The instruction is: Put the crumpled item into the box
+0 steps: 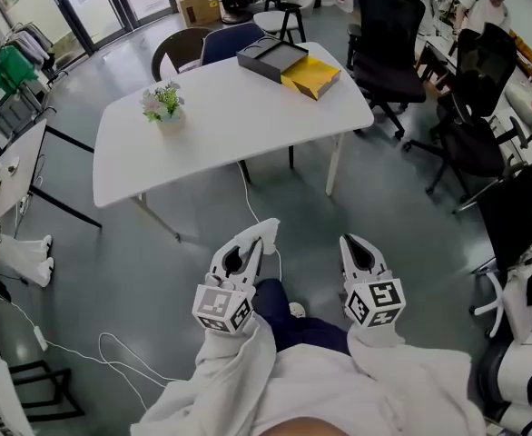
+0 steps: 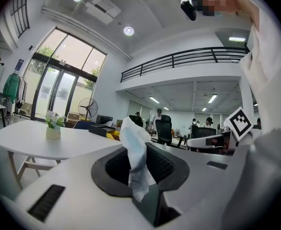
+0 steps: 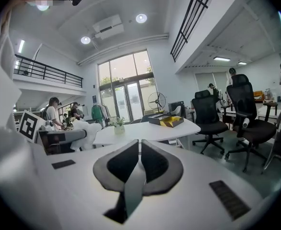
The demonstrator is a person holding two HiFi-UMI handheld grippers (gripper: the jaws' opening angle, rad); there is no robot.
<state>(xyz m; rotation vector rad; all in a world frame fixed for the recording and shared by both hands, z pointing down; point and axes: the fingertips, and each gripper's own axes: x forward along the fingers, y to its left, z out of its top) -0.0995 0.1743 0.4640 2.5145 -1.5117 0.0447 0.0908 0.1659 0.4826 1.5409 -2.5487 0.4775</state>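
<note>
Between the jaws of the left gripper (image 2: 139,163), the crumpled item (image 2: 134,145) — a white tissue — is pinched by a thin fold, and most of it stands free above the pads. The right gripper (image 3: 138,159) is closed on nothing. The box (image 1: 275,57) sits at 12 o'clock on the table (image 1: 221,134), well apart from both grippers. Risk: the thin fold may slip out during the carry — or the free end may catch the box rim and hang outside.

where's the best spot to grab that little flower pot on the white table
Take the white pot by its body, below the flowers, with the jaws level and coming in from the side nearest you. It stands upright and the blooms spread over its top, so a grasp from above would likely crush them.
</note>
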